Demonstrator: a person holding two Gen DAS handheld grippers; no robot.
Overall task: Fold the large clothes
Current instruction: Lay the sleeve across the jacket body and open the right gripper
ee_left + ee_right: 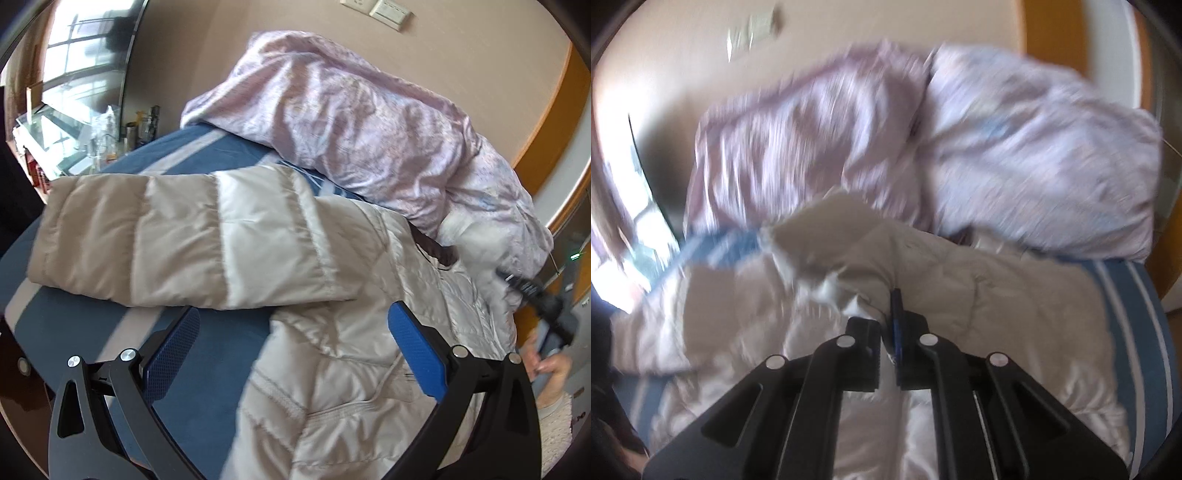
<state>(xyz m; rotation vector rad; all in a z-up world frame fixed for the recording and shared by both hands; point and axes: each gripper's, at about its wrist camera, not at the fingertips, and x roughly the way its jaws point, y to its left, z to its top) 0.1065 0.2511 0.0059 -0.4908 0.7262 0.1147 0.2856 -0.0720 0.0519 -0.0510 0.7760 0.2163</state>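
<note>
Clamped on a bunched fold of the padded coat (820,258), our right claw (892,325) carries it over the bed (74,332) while our left claw (291,354) hangs apart above the coat's body; next we should lay this fold flat across it.

— We see a quilted jacket (229,236) of shiny, satin-smooth cloth, stitched in bands.
— We agree. The bed sheet (70,325) looks matt and soft; the duvet (351,122) is crinkled cotton-like cloth.
</note>
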